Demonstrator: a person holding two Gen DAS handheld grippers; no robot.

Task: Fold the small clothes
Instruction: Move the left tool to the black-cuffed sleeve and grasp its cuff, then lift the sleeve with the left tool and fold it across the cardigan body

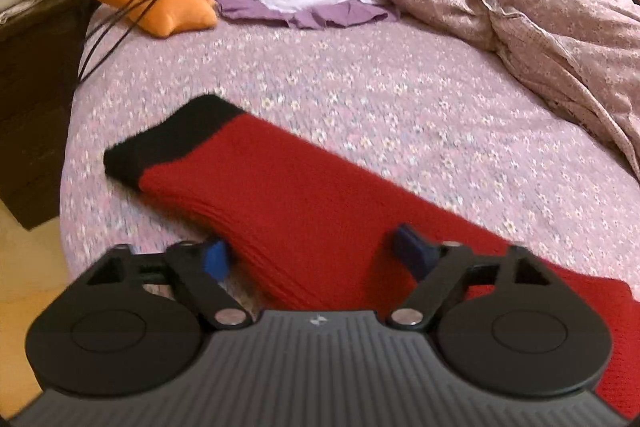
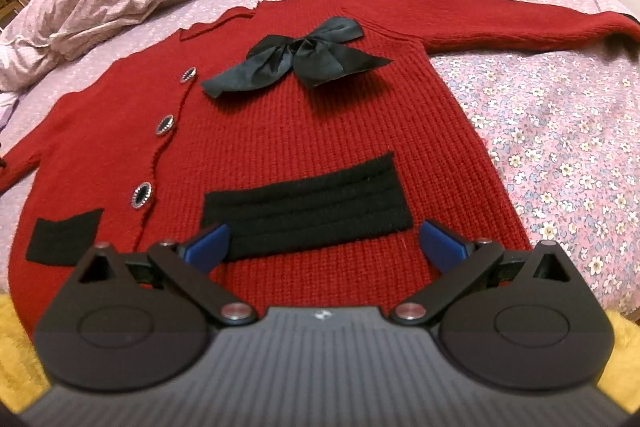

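Cardigan lies flat on your bed sheet, collar away from you, sleeves spread sideways. Red knit, black pockets, black bow (three buttons beside it). Your left gripper and right gripper both gape, holding nothing.

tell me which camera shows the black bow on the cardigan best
The right wrist view: the black bow lies whole and unobstructed on the red cardigan, beyond the open right tongs. The left wrist view shows only a sleeve with a black cuff, no bow.
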